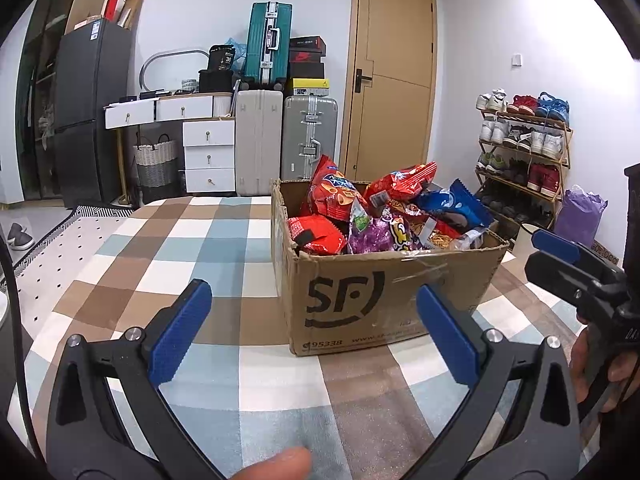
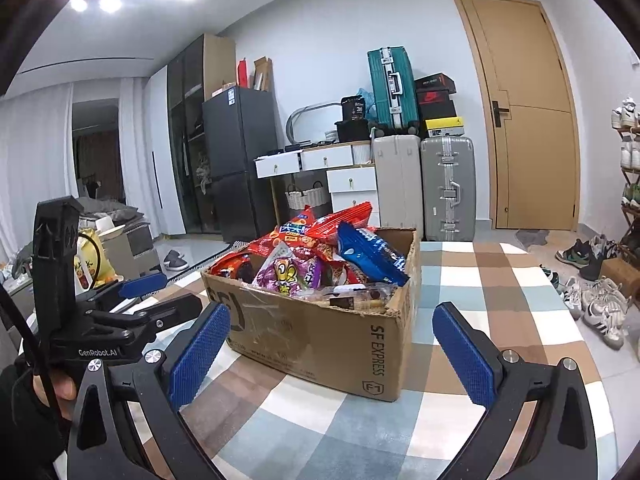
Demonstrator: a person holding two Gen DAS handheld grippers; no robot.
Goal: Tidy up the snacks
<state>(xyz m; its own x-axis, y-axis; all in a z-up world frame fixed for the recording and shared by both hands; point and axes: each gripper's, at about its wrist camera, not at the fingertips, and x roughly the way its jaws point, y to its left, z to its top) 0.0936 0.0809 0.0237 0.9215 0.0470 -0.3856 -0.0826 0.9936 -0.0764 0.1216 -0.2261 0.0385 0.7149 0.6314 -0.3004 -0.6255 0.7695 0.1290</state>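
A brown SF cardboard box point(image 1: 360, 304) stands on a checked tablecloth point(image 1: 180, 240), heaped with snack bags: red bags point(image 1: 328, 196), a purple bag point(image 1: 376, 236) and a blue bag point(image 1: 456, 204). My left gripper point(image 1: 312, 304) is open and empty, just short of the box's near wall. The box also shows in the right wrist view point(image 2: 328, 340), with the blue bag point(image 2: 372, 256) on top. My right gripper point(image 2: 332, 320) is open and empty, in front of the box. The left gripper point(image 2: 160, 292) shows at that view's left; the right gripper's fingers point(image 1: 560, 248) show at the left view's right edge.
Behind the table stand suitcases point(image 1: 308, 136), a white drawer unit point(image 1: 208, 156), a dark fridge point(image 1: 88, 112) and a wooden door point(image 1: 392, 80). A shoe rack point(image 1: 524, 148) stands at the right, with loose shoes on the floor point(image 2: 592, 296).
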